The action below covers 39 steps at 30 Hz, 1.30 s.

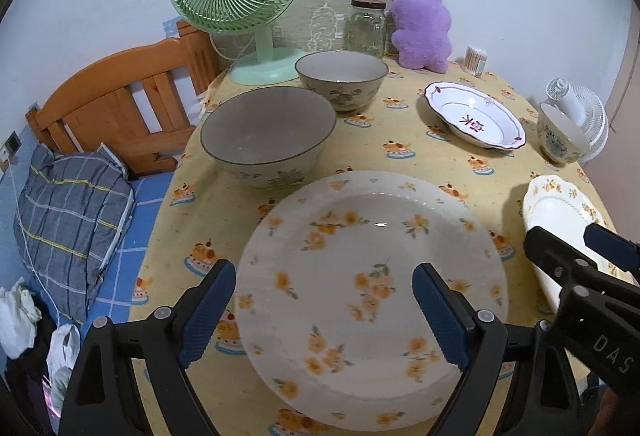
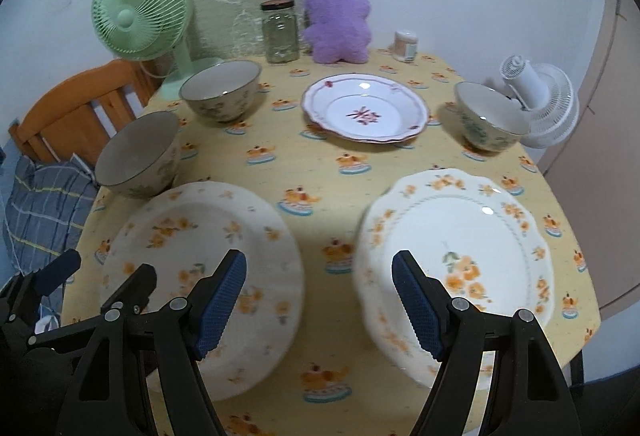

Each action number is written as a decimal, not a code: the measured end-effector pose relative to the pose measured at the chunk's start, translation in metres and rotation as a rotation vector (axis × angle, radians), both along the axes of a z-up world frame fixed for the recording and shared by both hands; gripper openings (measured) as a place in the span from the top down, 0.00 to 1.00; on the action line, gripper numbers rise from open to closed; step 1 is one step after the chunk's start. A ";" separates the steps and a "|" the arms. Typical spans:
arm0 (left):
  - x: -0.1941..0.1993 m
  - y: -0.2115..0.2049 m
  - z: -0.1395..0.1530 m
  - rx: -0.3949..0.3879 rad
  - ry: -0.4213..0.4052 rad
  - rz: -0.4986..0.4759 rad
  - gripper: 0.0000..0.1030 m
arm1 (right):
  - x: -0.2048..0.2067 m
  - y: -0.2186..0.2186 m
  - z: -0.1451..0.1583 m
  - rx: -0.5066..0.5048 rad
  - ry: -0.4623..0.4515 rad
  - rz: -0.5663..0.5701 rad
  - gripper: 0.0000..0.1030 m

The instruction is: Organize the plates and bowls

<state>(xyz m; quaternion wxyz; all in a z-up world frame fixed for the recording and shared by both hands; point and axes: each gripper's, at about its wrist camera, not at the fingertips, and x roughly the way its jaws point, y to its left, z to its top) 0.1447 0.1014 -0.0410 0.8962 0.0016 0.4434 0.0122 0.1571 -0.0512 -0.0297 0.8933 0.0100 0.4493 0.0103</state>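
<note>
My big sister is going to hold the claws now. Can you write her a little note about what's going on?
Left claw: open, holding nothing, over the round flowered plate.
Right claw: open, holding nothing, at the left edge of the scalloped plate.
Further back: red-trimmed plate, big grey bowl, smaller grey bowl, green-patterned bowl.
Done: nothing stacked; all six pieces sit apart on the table.
Left: stack the plates, nest the bowls.
</note>
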 end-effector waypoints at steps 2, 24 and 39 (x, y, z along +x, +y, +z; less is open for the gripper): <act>0.002 0.004 -0.004 0.006 0.009 -0.006 0.11 | 0.003 0.009 -0.004 -0.003 0.009 0.014 0.24; 0.031 0.022 -0.055 0.000 0.164 0.026 0.23 | 0.041 0.048 -0.060 -0.034 0.158 0.054 0.30; 0.045 0.022 -0.059 0.009 0.177 0.031 0.23 | 0.067 0.050 -0.072 -0.053 0.208 0.060 0.34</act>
